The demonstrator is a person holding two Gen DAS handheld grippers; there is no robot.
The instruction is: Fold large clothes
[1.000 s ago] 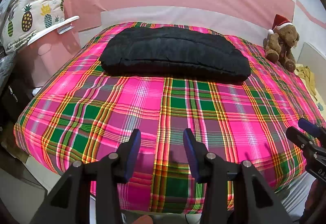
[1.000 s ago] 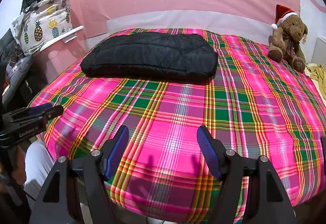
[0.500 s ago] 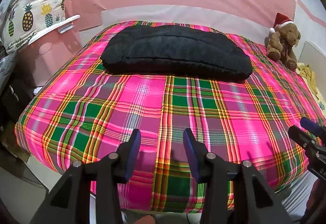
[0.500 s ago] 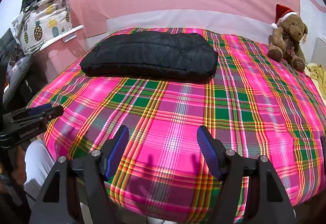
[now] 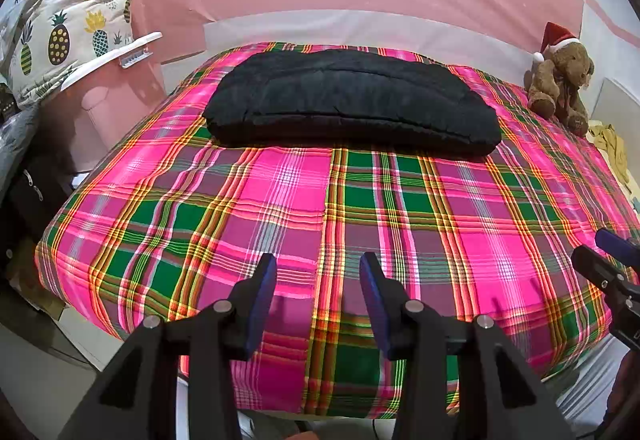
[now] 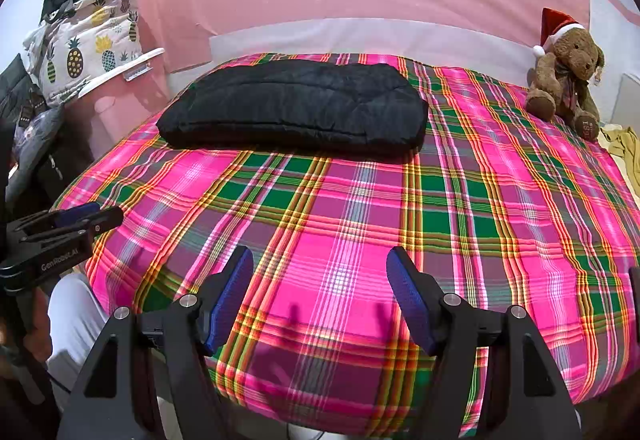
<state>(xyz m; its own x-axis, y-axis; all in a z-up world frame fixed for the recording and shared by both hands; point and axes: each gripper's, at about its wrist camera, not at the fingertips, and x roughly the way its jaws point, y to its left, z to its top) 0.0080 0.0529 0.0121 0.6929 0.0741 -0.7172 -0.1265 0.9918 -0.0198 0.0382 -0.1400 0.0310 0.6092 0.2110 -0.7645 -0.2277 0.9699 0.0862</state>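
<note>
A black padded garment (image 5: 352,102) (image 6: 294,104) lies folded into a long bundle across the far half of the bed. The bed (image 5: 280,200) (image 6: 360,208) wears a pink, green and yellow plaid sheet. My left gripper (image 5: 318,272) hovers over the near edge of the bed, open, nothing between its blue pads. My right gripper (image 6: 320,268) hovers over the same near edge further right, open wider and empty. Both are well short of the garment. Each gripper shows at the side of the other's view: right gripper (image 5: 612,260), left gripper (image 6: 68,224).
A brown teddy bear (image 5: 560,80) (image 6: 564,80) in a red Santa hat sits at the far right corner. A pineapple-print bundle (image 5: 68,36) rests on a pink bin (image 6: 120,96) left of the bed. Yellow cloth (image 5: 612,148) lies at the right. A hand (image 6: 38,336) grips the left tool.
</note>
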